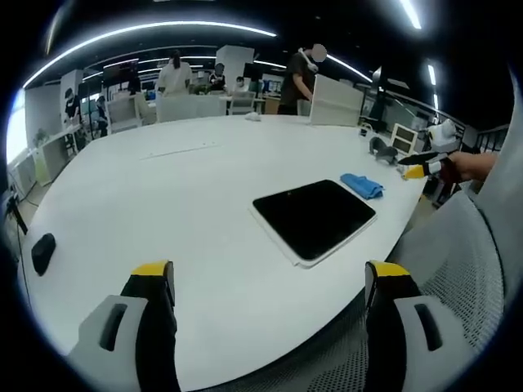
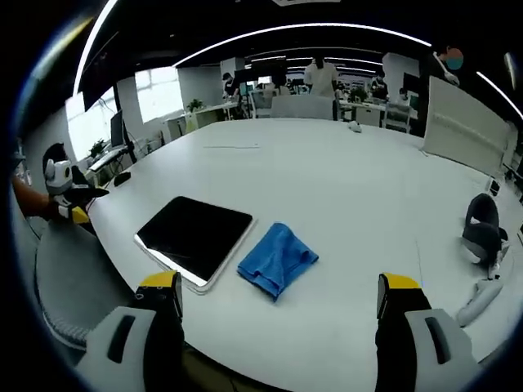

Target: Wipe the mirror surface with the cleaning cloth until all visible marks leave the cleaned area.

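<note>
On the table: we see a wide white table (image 1: 163,204) carrying everything, with an office room and several people far behind it.
Mirror: we find a flat rectangular mirror (image 1: 315,218) with rounded corners and a thin pale edge, lying face up near the table's rim; its surface reads dark and glossy, and we cannot make out any marks on it at this size. In the right gripper view the same mirror (image 2: 194,238) lies to the left of centre.
Cleaning cloth: we see a blue cleaning cloth (image 2: 277,259), crumpled and loosely folded, lying just beside the mirror's long edge, touching it or nearly so; in the left gripper view the cloth (image 1: 362,184) sits just past the mirror's far corner.
Left gripper: our left gripper (image 1: 270,286) hangs over the near table edge, jaws spread wide with nothing between them; it also shows at the left edge of the right gripper view (image 2: 69,200).
Right gripper: our right gripper (image 2: 279,298) hovers near the cloth, jaws parted and empty; it shows at the right in the left gripper view (image 1: 425,167).
Other things: a grey object (image 2: 482,229) lies at the table's right side, a small black object (image 1: 42,251) at its left edge.
</note>
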A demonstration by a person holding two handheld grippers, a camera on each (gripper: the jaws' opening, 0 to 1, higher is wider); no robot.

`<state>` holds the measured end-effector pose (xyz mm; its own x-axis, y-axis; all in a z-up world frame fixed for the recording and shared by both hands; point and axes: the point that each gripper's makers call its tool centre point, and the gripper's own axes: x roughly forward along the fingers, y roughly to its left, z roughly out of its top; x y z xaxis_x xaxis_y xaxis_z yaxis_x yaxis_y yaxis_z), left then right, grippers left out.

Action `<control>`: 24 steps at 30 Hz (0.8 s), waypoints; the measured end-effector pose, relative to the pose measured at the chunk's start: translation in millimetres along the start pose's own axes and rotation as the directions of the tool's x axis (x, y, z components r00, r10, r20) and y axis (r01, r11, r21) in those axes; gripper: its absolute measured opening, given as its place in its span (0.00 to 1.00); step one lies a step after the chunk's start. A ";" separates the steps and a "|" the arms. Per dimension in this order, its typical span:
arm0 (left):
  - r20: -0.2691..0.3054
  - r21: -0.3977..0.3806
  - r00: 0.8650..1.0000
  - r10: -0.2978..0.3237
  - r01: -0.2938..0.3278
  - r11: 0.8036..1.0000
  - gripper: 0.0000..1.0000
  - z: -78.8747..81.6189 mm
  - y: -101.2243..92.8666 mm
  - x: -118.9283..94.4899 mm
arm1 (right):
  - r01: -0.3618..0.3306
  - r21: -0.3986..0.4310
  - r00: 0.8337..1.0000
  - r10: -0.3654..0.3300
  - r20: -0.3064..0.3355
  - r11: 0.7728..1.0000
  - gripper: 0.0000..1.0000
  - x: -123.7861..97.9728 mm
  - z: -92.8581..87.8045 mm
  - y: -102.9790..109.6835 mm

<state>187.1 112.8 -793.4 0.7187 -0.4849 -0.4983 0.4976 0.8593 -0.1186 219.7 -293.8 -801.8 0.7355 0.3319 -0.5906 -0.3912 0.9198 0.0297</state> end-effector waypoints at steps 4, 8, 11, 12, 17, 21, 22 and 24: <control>-0.004 -0.019 1.000 0.000 -0.001 1.000 0.99 1.9 -2.5 -0.4 | 0.001 -0.008 1.000 -0.001 -0.004 1.000 0.98 -2.2 -1.3 5.4; -0.009 -0.015 1.000 -0.010 0.010 1.000 0.99 -0.5 -3.0 -0.6 | -0.021 0.010 1.000 0.021 -0.017 1.000 0.98 0.8 -7.5 13.4; -0.011 -0.025 1.000 -0.007 0.006 1.000 0.99 -0.7 -1.8 -1.0 | -0.040 0.032 0.999 0.041 -0.010 0.999 0.98 -1.6 -6.8 21.1; -0.010 -0.028 1.000 -0.006 0.005 1.000 0.99 -0.7 -1.6 -1.3 | -0.043 0.025 0.999 0.044 -0.009 0.999 0.98 -2.6 -5.3 23.1; -0.010 -0.014 1.000 0.004 -0.004 1.000 0.99 -3.0 1.8 -1.5 | -0.023 0.030 1.000 0.023 0.021 0.999 0.98 -7.7 10.4 29.2; -0.013 -0.004 1.000 -0.009 0.009 1.000 0.98 -6.0 3.2 -0.1 | 0.019 -0.010 1.000 -0.019 0.023 1.000 0.98 -2.0 17.8 25.8; -0.011 0.003 1.000 -0.016 0.016 1.000 0.97 -5.8 2.1 0.1 | 0.055 -0.015 0.998 -0.054 0.026 0.998 0.98 1.8 20.2 19.2; -0.001 0.005 1.000 -0.022 0.022 1.000 0.97 -5.3 2.8 0.7 | 0.115 -0.010 0.992 -0.114 0.049 0.993 0.97 9.4 26.2 9.9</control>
<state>186.4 115.7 -798.6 0.7070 -0.5036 -0.4965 0.5156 0.8476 -0.1255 237.2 -276.1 -786.0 0.8016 0.2343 -0.5501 -0.3093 0.9498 -0.0463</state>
